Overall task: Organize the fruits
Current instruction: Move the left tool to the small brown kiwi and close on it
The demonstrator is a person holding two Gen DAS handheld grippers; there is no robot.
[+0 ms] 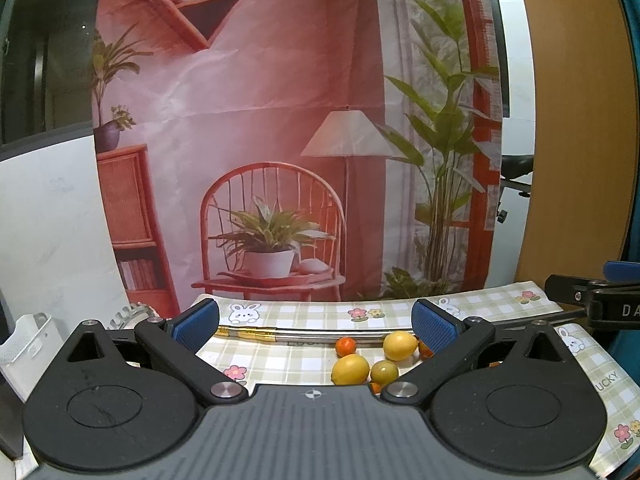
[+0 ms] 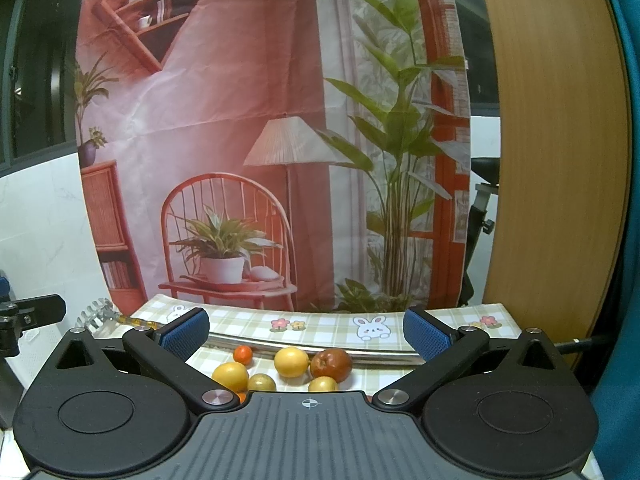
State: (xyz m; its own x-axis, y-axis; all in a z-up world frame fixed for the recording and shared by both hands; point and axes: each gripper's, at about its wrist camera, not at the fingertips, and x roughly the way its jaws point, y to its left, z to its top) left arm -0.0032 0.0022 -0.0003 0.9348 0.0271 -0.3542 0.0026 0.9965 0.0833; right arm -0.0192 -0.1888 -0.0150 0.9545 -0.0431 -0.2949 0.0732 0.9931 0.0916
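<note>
Left wrist view: the left tongs (image 1: pixel 316 326) stand wide apart with nothing between them, their ribbed blue pads (image 1: pixel 196 322) set on matte black arms. Below them the bench (image 1: pixel 280 356) wears a glossy checked cloth in green and cream, printed with rabbits and flowers. A long steel bar (image 1: pixel 312 334) with a gold band lies across the cloth. Just near of it, toward the right, the fruits sit loose on the cloth: two smooth yellow lemons (image 1: pixel 350 369), a duller yellow-green fruit (image 1: pixel 384 372) and a small shiny tangerine (image 1: pixel 345 346). At the far left edge stands a white plastic basket (image 1: pixel 24 344); what it holds cannot be seen. Behind hangs a wrinkled printed backdrop (image 1: pixel 260 100).

Right wrist view: the right tongs (image 2: pixel 306 330) are likewise spread and hold nothing. Between them, near of the bar, lie a round yellow lemon (image 2: pixel 291 361), a second one (image 2: pixel 230 376) left of it, a small tangerine (image 2: pixel 243 354), two dull greenish fruits (image 2: pixel 262 382) and a dark red, creased apple (image 2: pixel 331 365) touching the lemon's right side.
</note>
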